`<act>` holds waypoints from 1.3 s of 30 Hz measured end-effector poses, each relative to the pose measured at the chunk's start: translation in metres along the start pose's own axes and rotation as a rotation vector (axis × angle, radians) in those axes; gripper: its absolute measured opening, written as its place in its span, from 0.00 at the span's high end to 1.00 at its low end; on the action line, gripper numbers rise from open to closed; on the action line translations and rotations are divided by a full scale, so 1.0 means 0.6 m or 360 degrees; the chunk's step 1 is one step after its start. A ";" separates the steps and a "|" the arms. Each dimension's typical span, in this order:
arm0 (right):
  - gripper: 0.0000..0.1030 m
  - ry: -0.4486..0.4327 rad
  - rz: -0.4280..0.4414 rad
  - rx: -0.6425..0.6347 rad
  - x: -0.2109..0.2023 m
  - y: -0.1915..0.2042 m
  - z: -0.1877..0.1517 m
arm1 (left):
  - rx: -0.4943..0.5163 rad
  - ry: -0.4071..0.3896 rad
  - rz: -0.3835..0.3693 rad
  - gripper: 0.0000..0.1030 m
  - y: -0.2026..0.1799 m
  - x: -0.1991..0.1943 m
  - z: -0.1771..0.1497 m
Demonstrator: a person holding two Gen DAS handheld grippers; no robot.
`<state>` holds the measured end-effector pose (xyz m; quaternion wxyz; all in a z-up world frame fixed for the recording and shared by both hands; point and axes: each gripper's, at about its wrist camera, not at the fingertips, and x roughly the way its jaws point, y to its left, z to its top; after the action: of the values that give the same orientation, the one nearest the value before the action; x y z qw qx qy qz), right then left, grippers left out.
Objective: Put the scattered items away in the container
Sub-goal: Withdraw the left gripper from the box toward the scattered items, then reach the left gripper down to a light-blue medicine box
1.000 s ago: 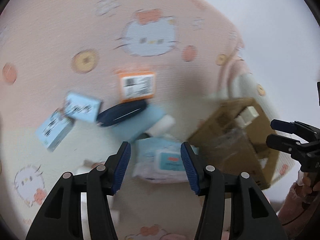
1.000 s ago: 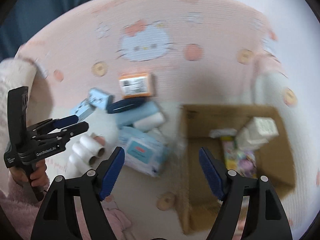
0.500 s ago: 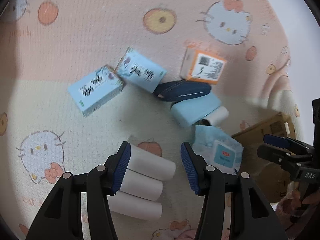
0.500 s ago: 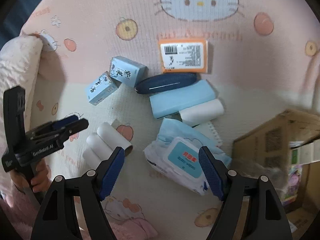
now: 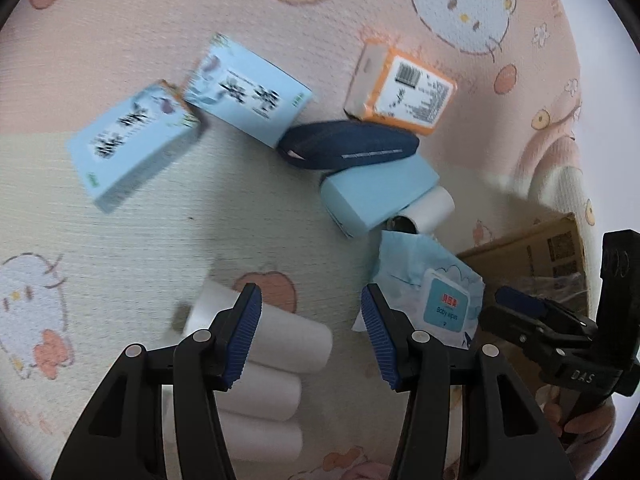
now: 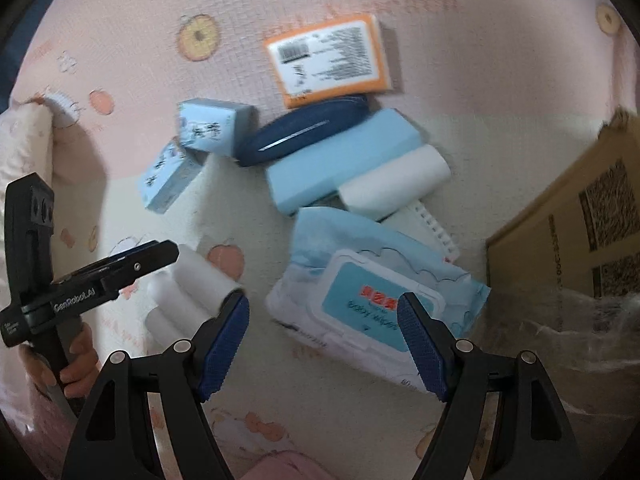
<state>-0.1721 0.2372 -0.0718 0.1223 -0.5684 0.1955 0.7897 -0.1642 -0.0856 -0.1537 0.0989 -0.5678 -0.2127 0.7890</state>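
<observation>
My left gripper [image 5: 311,336] hangs with its jaws wide apart over the white rolls [image 5: 276,364], nothing clamped; one blue pad already overlaps the top roll while the other stands over bare blanket [image 5: 120,208]. My right gripper [image 6: 322,344] is likewise spread and empty, straddling the near end of the baby wipes pack [image 6: 372,292].

The rest of the scattered things lie in a loose cluster toward the middle of the blanket: two light blue cartons [image 5: 244,92], an orange-edged box [image 5: 404,88], a dark blue case [image 5: 352,150], a pale blue block [image 5: 376,192] with another white roll [image 5: 432,208] tucked against it. The cardboard box [image 6: 576,208] stands just beside the wipes, at the blanket's right side.

To take the rolls well, I judge I should centre both pads across a single roll, not the seam between two, then close gently, since soft paper crushes. The wipes pack is floppy; gripping near its stiff lid should keep it from sagging on the short carry to the box.
</observation>
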 end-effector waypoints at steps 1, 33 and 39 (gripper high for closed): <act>0.27 -0.0019 0.0003 0.0023 0.003 -0.005 0.004 | -0.0006 0.0007 -0.0015 0.45 -0.002 0.006 0.001; 0.27 -0.0352 0.0323 -0.0196 0.122 0.147 0.191 | -0.0040 -0.0197 0.0224 0.46 0.094 0.005 0.268; 0.33 -0.0370 0.0377 -0.0252 0.144 0.170 0.214 | -0.0066 -0.0125 0.0165 0.54 0.101 0.028 0.271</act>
<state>-0.3515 0.2009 -0.1009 0.0051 -0.4542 0.1829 0.8719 -0.3175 -0.1693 -0.1525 0.0375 -0.5485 -0.2030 0.8102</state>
